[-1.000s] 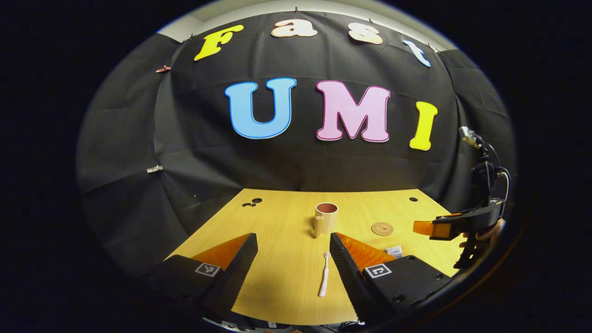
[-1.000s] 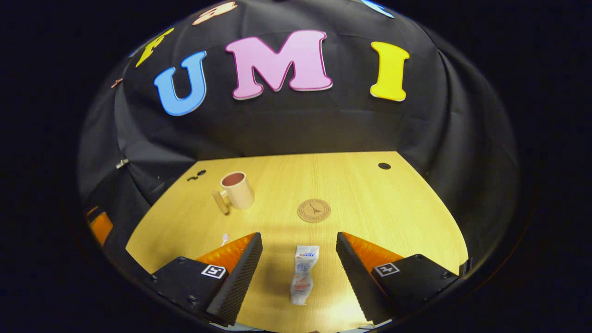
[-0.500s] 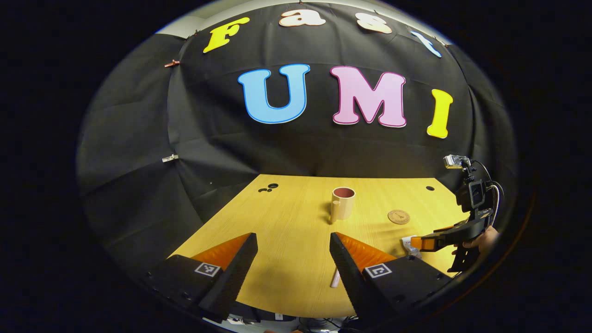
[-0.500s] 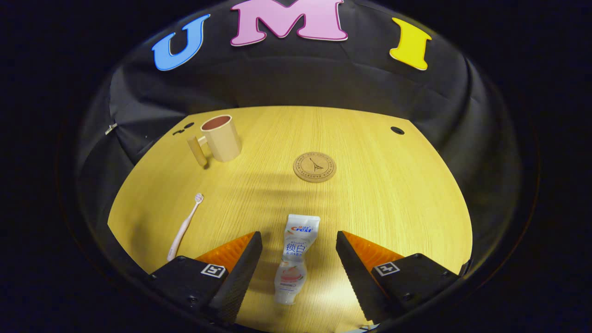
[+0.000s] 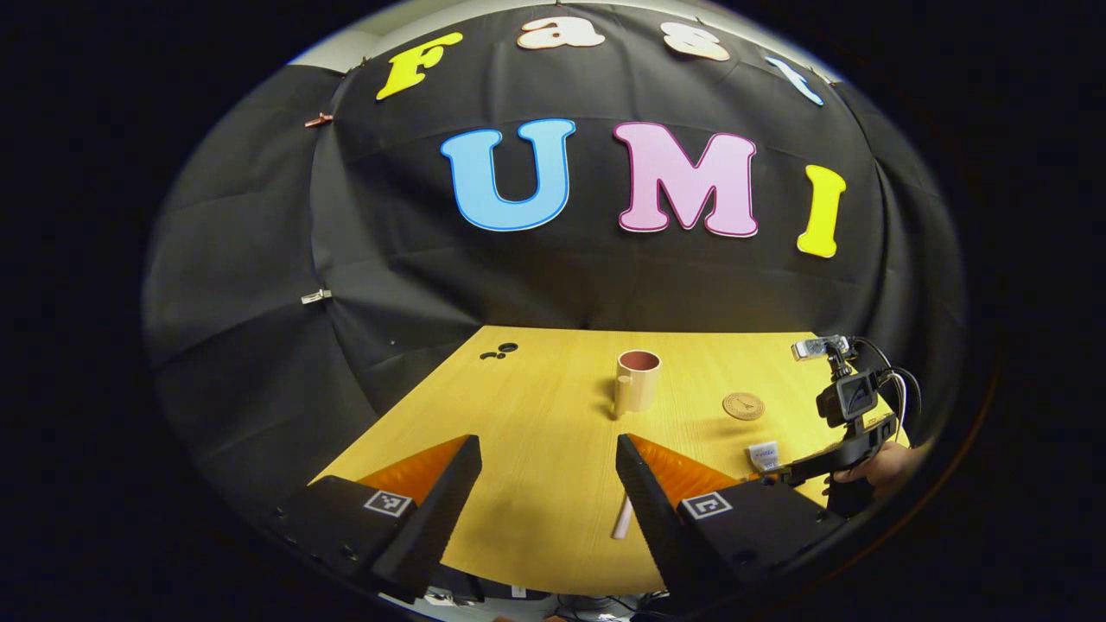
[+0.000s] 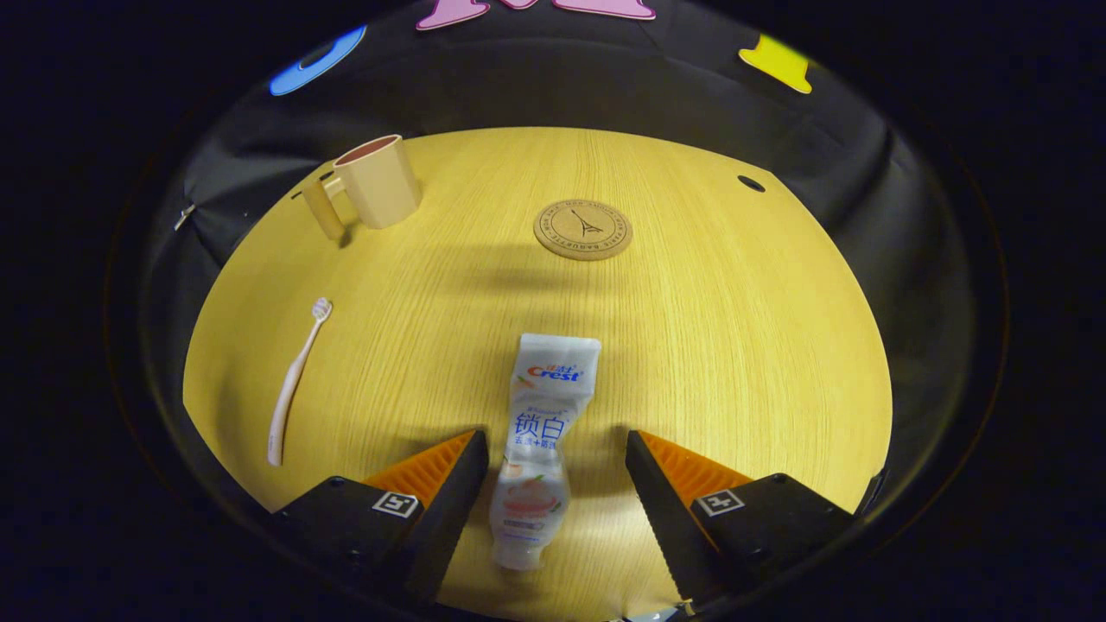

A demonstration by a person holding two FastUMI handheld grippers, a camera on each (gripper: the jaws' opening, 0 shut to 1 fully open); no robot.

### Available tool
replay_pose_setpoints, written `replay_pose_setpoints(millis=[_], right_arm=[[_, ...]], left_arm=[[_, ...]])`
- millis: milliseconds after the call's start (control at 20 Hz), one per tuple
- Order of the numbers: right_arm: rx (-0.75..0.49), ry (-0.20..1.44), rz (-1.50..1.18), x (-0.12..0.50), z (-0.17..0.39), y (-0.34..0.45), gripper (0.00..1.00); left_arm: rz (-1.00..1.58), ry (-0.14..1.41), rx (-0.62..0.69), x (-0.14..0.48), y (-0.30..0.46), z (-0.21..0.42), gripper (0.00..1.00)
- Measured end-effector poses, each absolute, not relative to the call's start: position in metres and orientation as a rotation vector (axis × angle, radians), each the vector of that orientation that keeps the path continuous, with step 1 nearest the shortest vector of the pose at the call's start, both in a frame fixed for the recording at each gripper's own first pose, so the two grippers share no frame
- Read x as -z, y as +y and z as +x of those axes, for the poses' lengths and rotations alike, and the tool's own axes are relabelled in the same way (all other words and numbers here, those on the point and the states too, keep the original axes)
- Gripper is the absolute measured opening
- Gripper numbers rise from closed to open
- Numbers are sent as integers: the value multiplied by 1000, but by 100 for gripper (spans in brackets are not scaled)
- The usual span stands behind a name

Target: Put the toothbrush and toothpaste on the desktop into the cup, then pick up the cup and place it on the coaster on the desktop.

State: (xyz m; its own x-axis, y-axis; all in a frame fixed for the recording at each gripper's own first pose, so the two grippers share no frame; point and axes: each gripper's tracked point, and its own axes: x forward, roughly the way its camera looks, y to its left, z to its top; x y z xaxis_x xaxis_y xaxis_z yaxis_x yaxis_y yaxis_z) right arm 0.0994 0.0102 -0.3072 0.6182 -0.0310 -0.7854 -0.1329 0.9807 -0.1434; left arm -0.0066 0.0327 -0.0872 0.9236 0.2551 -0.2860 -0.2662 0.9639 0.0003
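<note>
1. Hidden or cut off: in the left gripper view the toothbrush (image 5: 622,519) shows as a short pale stub of handle beside the inner edge of the left tool's (image 5: 548,492) right-hand finger, which hides the rest. Farther right, the toothpaste (image 5: 764,454) shows as a small white end partly covered by the right tool (image 5: 782,473); a hand (image 5: 881,466) holding that tool is cut by the picture's edge.
2. In the right gripper view the cap end of the toothpaste (image 6: 537,449) lies low between the right tool's (image 6: 555,492) two fingers; I cannot tell whether the left-hand finger touches it.
3. How the things look, left to right in the right gripper view: the toothbrush (image 6: 294,382) is slim and pale pink, flat on the surface (image 6: 734,345), bristle head pointing away. The cup (image 6: 371,183) is beige with a reddish inside, upright at the far left, handle turned left. The toothpaste is a white tube with blue print and a peach picture, lying lengthwise with its flat crimped end away. The coaster (image 6: 583,230) is a round cork disc beyond it, bare.
4. Tool state: both tools stand wide open, holding nothing.
5. Against half a second ago: the right tool has dropped lower and come forward, so the tube now reaches deeper between its fingers. The left tool has barely moved, and the cup (image 5: 638,381) and coaster (image 5: 743,406) lie where they were.
</note>
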Motion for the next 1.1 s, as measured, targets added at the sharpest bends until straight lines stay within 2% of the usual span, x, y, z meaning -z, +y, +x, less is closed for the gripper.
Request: replay_pose_setpoints(millis=[200,250,300,350,400,500,600,650,700,750,800,850,900,950,1050,1100], right_arm=[[-79,918,-172,310,99,20,93],[-77,915,-171,309,100,21,87],[-81,926,-174,311,99,24,75],[-84,922,-175,310,100,26,70],[-90,925,-177,308,99,27,58],[-96,942,-182,310,97,26,47],[-105,973,-184,310,98,27,44],[-115,993,-199,312,97,27,49],[-128,1006,-216,312,98,27,44],[-135,1010,-220,312,98,27,49],[-135,1013,-216,312,98,27,44],[-136,1011,-212,311,99,27,49],[-140,1018,-210,312,99,27,40],[-143,1014,-205,312,100,27,34],[-159,1025,-183,311,99,26,34],[-168,1032,-171,311,99,25,30]], left_arm=[[-40,299,-276,91,37,-9,98],[-45,300,-278,92,37,-9,98],[-48,302,-280,93,38,-10,98],[-51,303,-283,94,39,-11,98],[-54,304,-283,94,39,-11,97],[-59,310,-283,98,38,-12,98],[-61,318,-279,102,37,-12,98],[-61,322,-279,105,37,-12,98],[-61,324,-279,106,37,-11,98],[-63,326,-279,108,37,-10,98],[-70,328,-279,109,36,-10,98],[-77,332,-278,111,34,-10,98],[-84,334,-276,112,32,-9,98],[-87,338,-276,115,31,-9,98],[-82,346,-277,117,29,-7,98],[-76,353,-274,119,27,-6,98]])
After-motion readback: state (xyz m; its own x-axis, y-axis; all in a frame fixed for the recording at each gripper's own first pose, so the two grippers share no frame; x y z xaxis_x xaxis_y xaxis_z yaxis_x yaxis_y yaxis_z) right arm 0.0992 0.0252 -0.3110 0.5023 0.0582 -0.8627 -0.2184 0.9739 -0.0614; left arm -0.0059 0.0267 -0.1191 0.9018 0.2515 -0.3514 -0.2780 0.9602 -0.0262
